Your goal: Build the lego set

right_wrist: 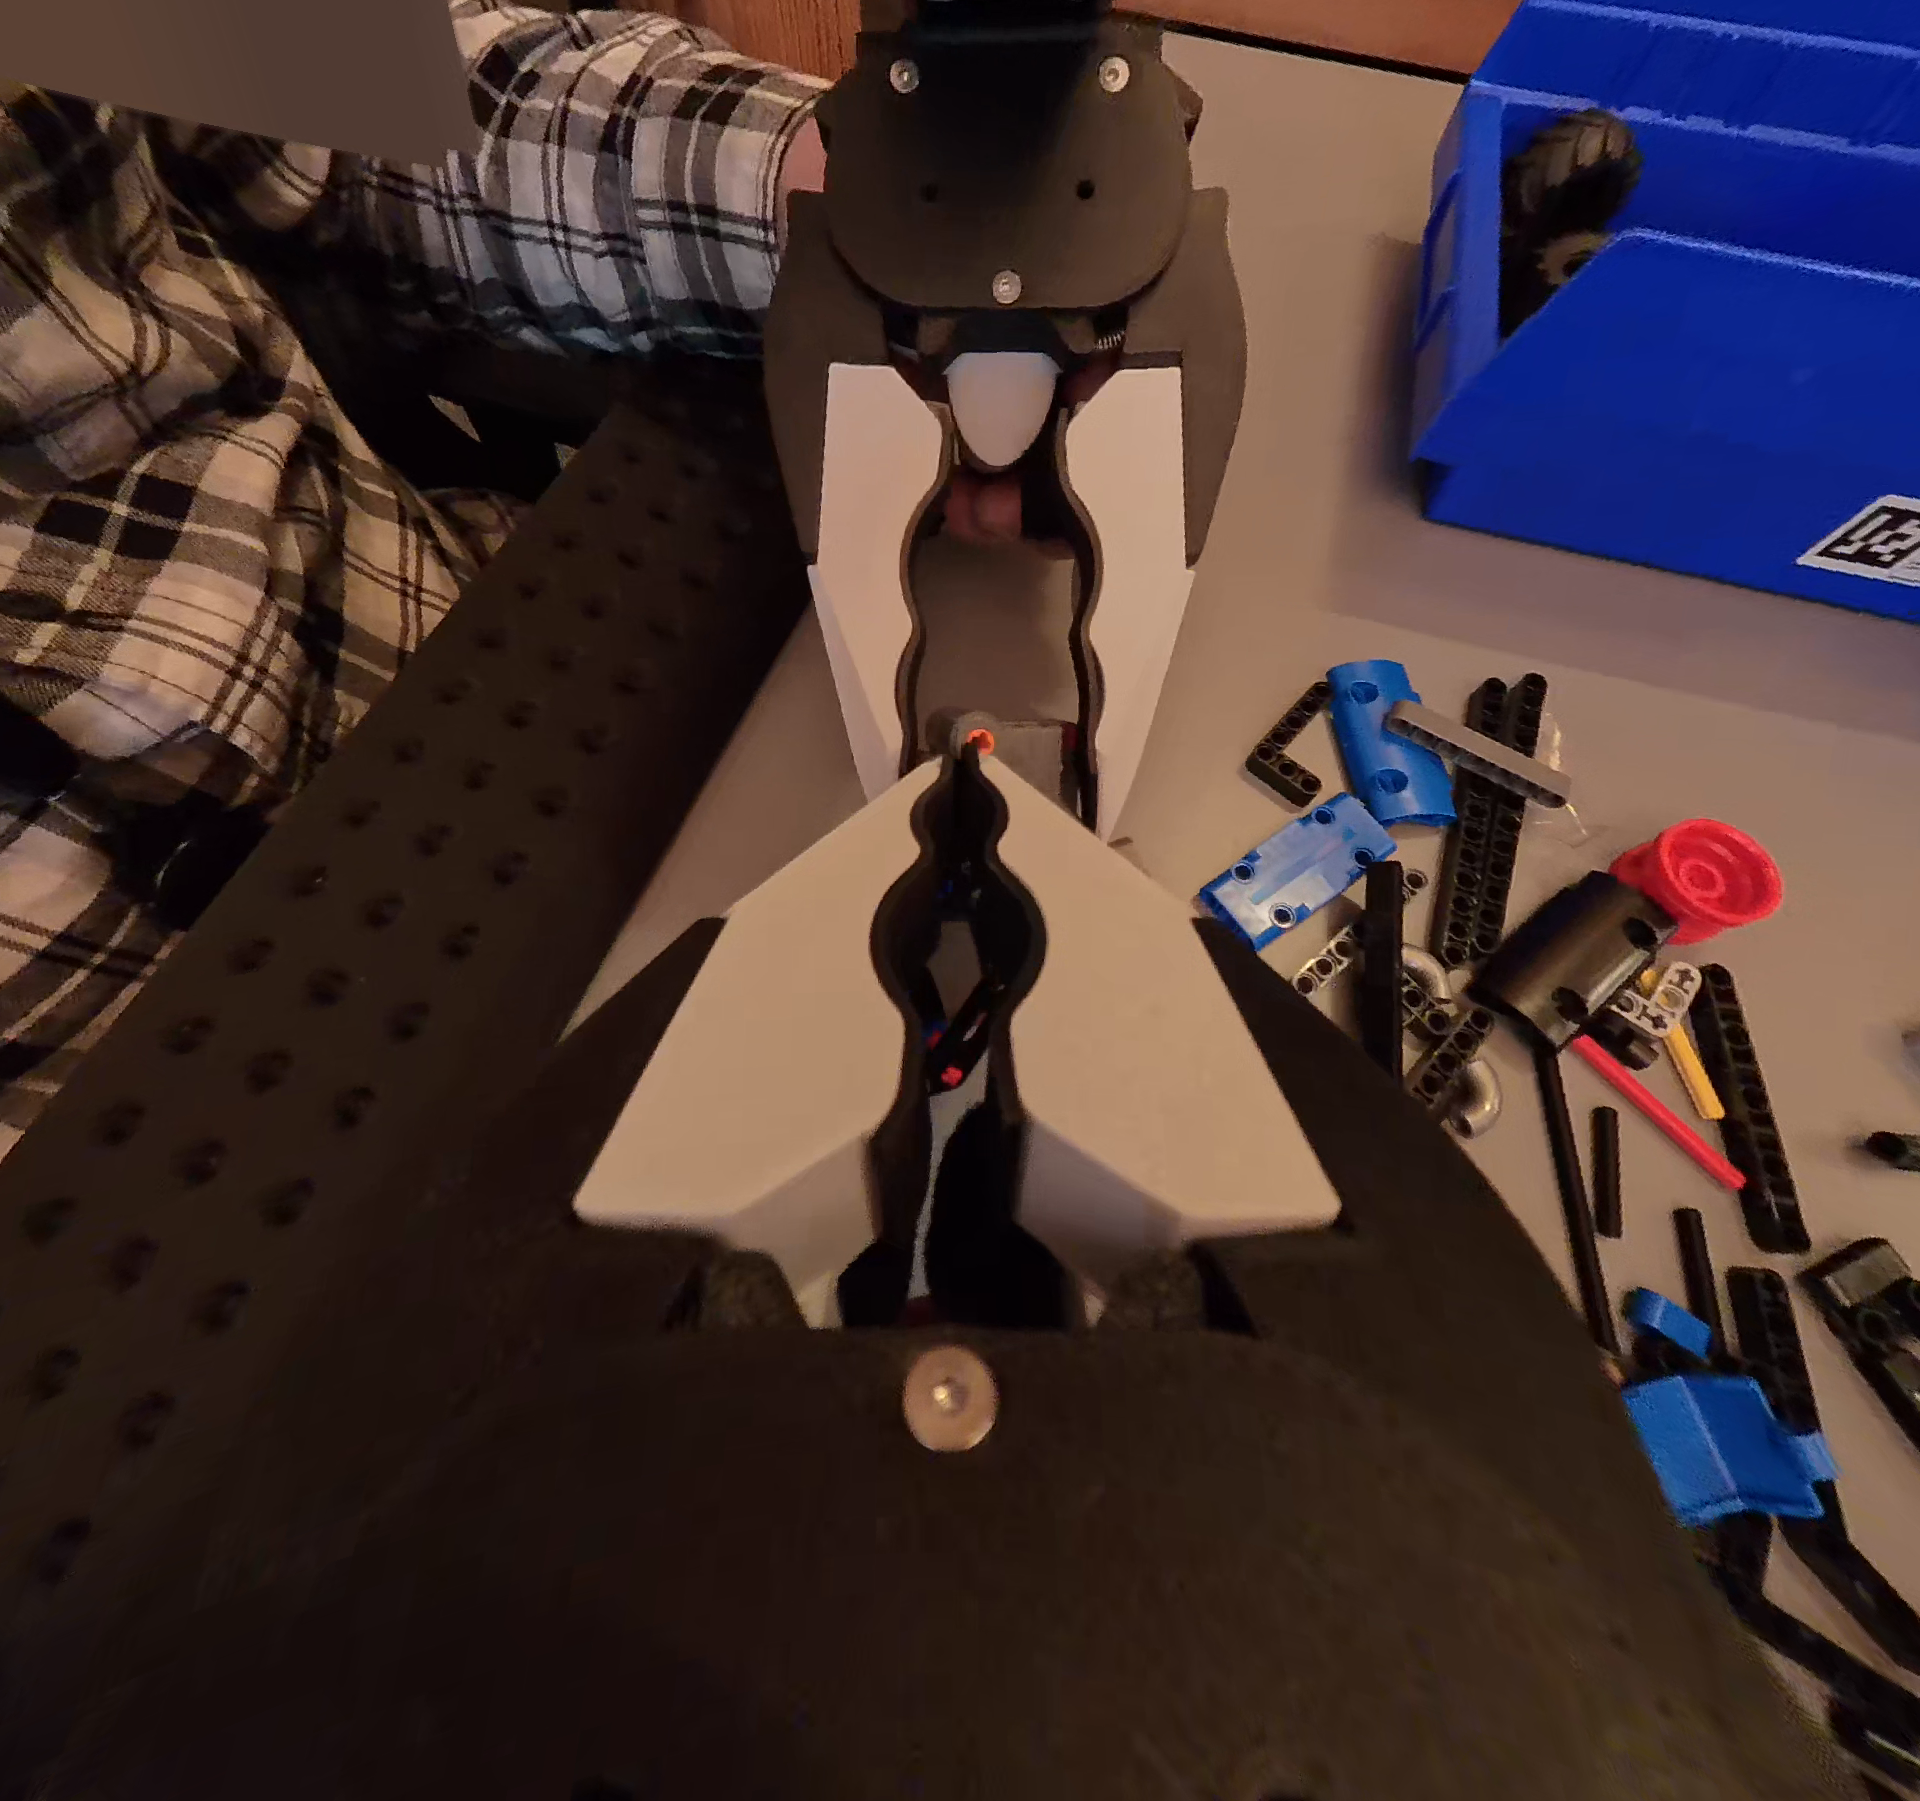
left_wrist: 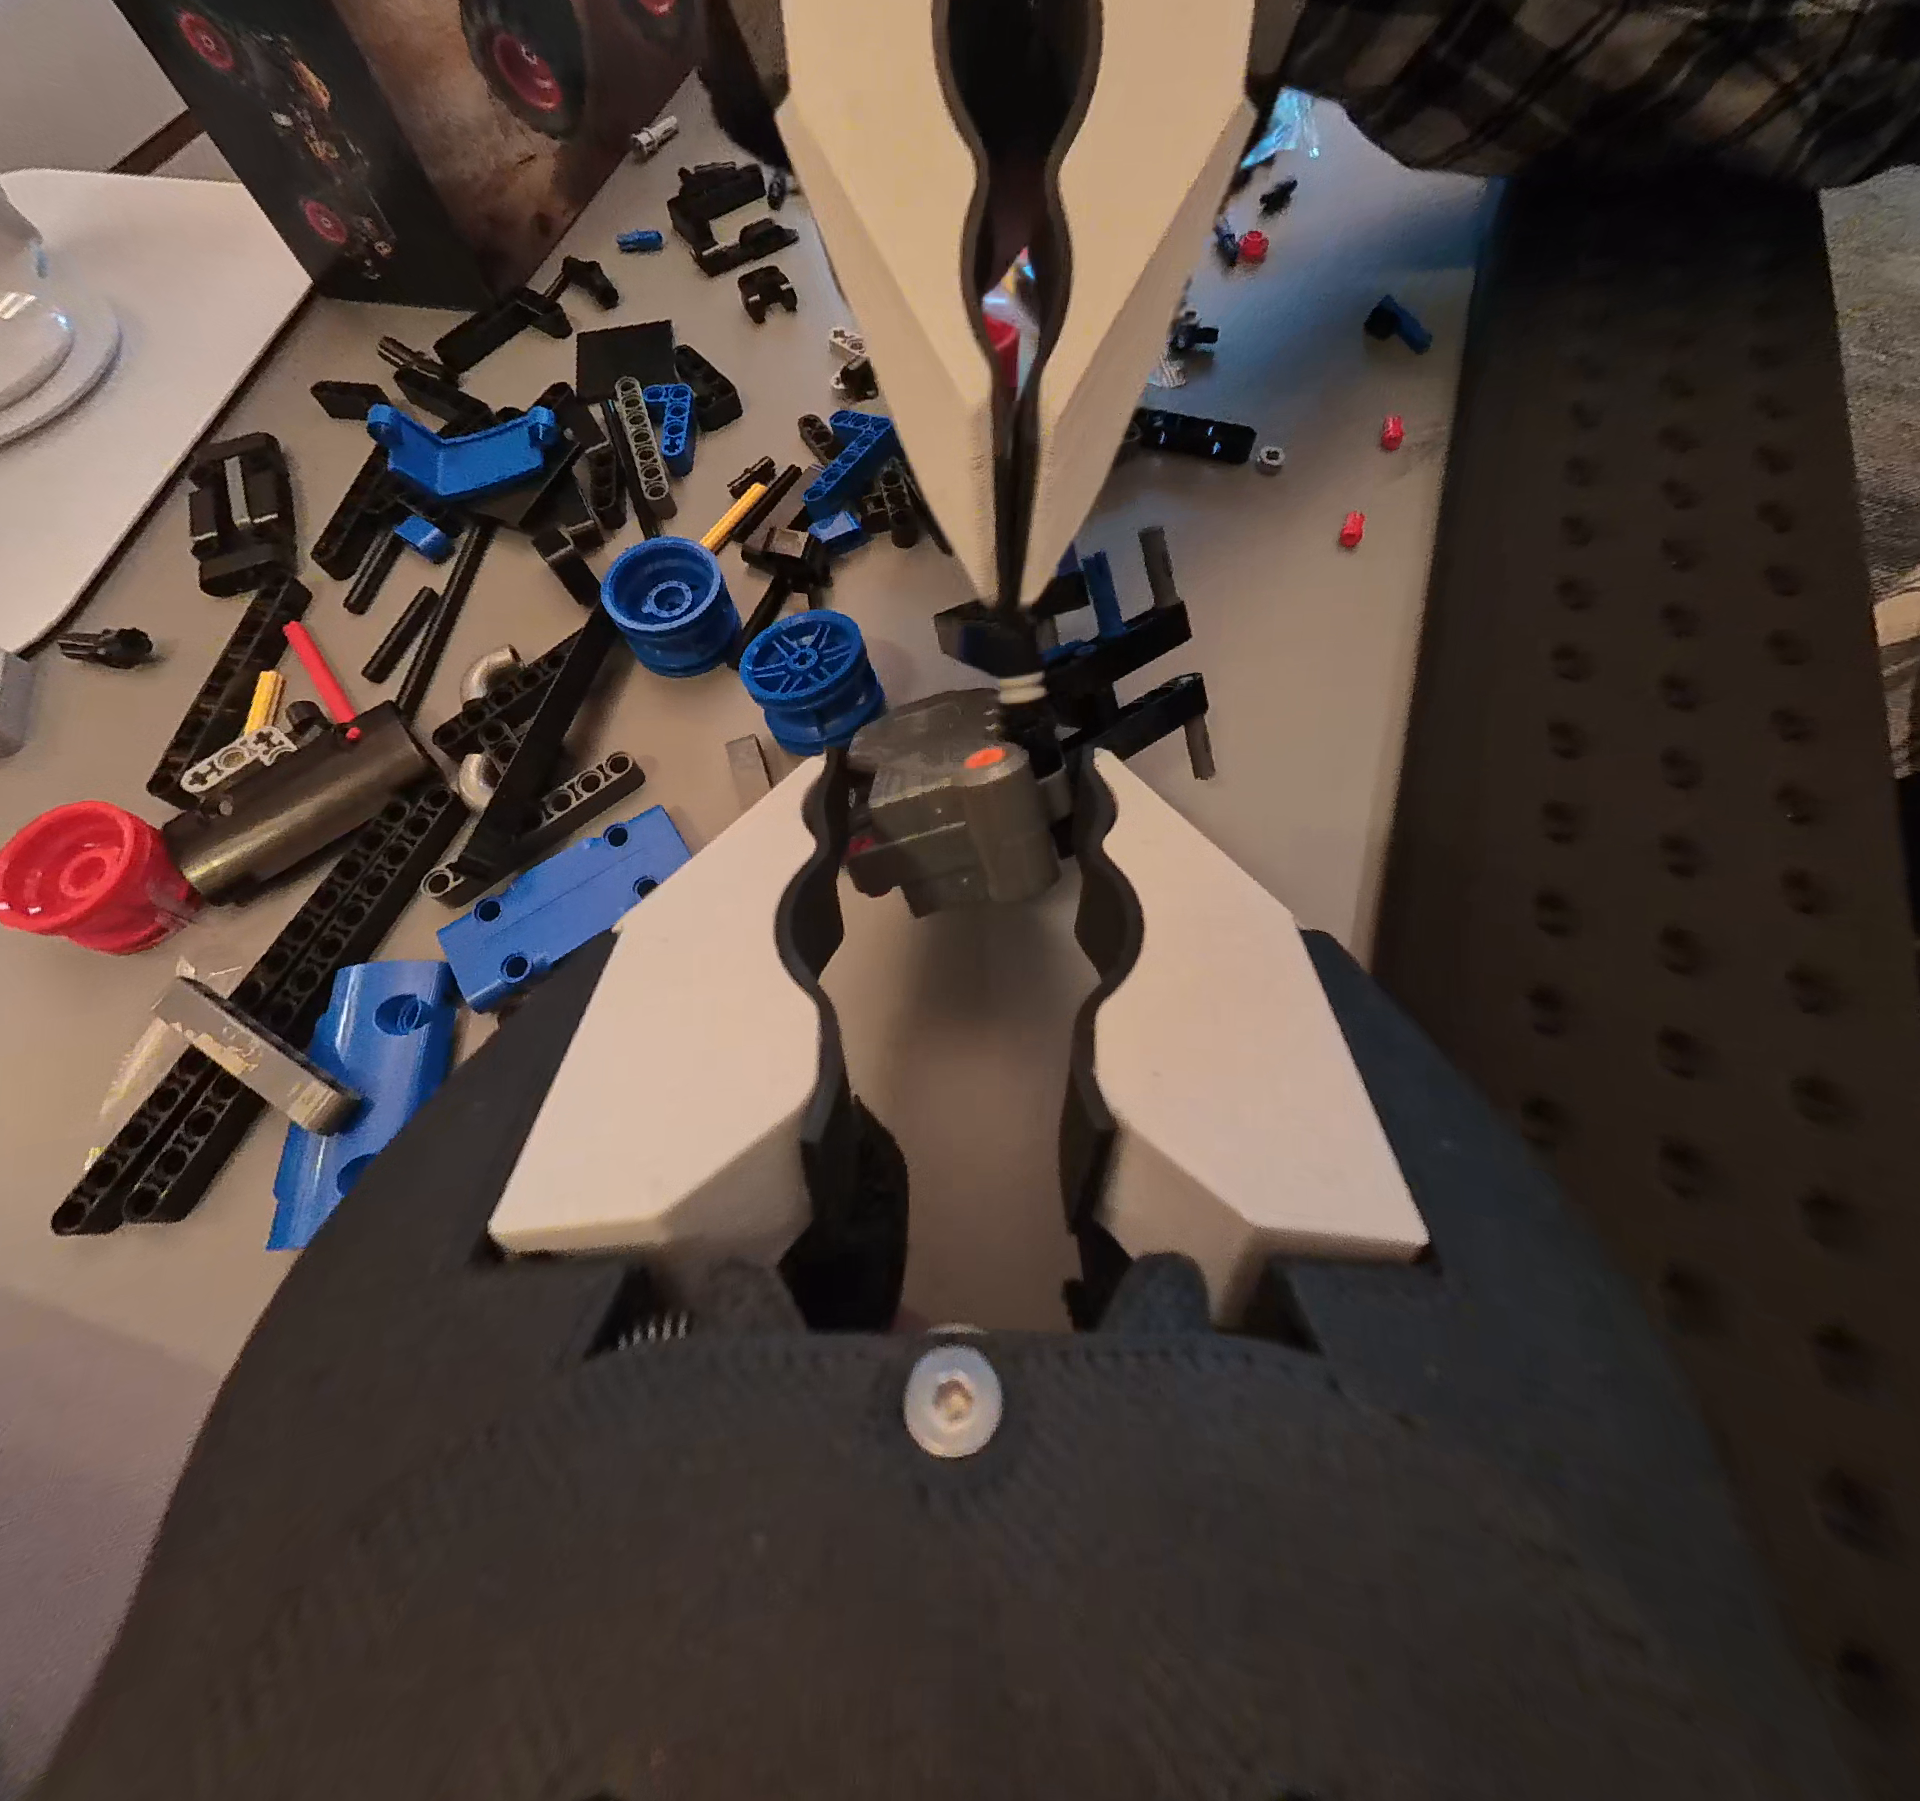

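grey motor block with orange dot (left_wrist: 951,832): lower sides hidden behind white jaws | small black-and-blue beam assembly (left_wrist: 1101,655): grip point too small to tell | dark printed cardboard box (left_wrist: 416,89): cut off by top edge | blue plastic bin (right_wrist: 1704,297): cut off at right edge

Each camera sits just behind its own tool, looking forward along the fingers and steeply down onto the surface (left_wrist: 1299,816), close enough that the tool body fills the lower half of the picture. The left view faces the right tool (left_wrist: 1013,588) tip to tip, with the box (left_wrist: 395,89) beyond, while the right view faces the left tool (right_wrist: 997,743) the opposite way, toward the blue bins (right_wrist: 1683,317). Both share the grey motor (left_wrist: 956,816) between the tips, the red wheel (left_wrist: 78,878) amid loose parts, and the black perforated board (left_wrist: 1662,712).
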### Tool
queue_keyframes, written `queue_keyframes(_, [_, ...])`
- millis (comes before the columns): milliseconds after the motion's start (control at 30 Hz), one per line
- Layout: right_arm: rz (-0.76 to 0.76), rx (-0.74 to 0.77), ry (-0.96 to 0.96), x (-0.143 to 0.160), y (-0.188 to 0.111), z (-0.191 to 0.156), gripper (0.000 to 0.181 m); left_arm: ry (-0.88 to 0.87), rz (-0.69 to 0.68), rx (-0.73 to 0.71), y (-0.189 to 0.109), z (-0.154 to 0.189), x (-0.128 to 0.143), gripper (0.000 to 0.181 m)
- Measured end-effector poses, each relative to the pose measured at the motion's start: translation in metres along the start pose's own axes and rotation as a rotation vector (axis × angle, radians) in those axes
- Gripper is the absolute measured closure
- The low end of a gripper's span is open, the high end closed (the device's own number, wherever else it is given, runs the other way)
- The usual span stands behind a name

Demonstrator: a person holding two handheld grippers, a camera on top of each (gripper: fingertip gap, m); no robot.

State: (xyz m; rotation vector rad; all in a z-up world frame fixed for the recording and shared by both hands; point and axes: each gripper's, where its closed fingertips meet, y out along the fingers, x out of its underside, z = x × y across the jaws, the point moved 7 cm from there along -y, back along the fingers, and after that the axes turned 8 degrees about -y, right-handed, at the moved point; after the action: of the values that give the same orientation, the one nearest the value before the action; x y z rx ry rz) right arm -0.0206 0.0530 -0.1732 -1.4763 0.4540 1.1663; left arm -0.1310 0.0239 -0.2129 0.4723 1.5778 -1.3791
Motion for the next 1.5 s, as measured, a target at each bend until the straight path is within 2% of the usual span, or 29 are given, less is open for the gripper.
queue_keyframes(167, [-0.032,-0.009,-0.016,0.001,0.0,0.004,0.181,-0.008,-0.002,0.022,0.0,-0.001,-0.002,0.141])
queue_keyframes(233, [-0.118,-0.076,-0.019,0.012,0.006,-0.002,0.181,-0.015,0.02,0.002,-0.004,-0.006,-0.006,0.142])
queue_keyframes(300, [-0.098,-0.071,-0.007,0.015,0.01,-0.002,0.181,0.009,-0.019,-0.016,-0.009,-0.01,-0.005,0.141])
queue_keyframes(400, [-0.068,-0.035,-0.04,0.002,0.002,0.0,0.181,0.069,-0.104,0.016,-0.006,-0.005,-0.007,0.141])
queue_keyframes(500, [-0.096,0.031,-0.082,-0.006,-0.006,0.006,0.169,0.099,-0.163,0.037,-0.006,-0.006,-0.012,0.141])
queue_keyframes(633, [-0.149,0.036,-0.116,-0.006,0.005,0.006,0.154,0.127,-0.219,0.069,-0.008,-0.008,-0.02,0.141])
queue_keyframes(667, [-0.149,0.024,-0.112,-0.004,0.009,0.006,0.158,0.13,-0.228,0.073,-0.008,-0.009,-0.021,0.141])
queue_keyframes(700, [-0.144,0.012,-0.107,-0.002,0.012,0.006,0.173,0.14,-0.248,0.086,-0.007,-0.008,-0.02,0.141])
queue_keyframes(733, [-0.148,0.006,-0.109,0.0,0.014,0.006,0.175,0.154,-0.269,0.081,-0.005,-0.008,-0.018,0.141])
queue_keyframes(1033, [-0.154,0.005,-0.176,0.0,0.013,-0.001,0.176,0.177,-0.271,0.131,-0.004,-0.008,-0.018,0.141])
queue_keyframes(1500, [-0.146,-0.009,-0.149,0.005,0.01,0.0,0.176,0.194,-0.274,0.194,0.0,-0.014,-0.022,0.142])
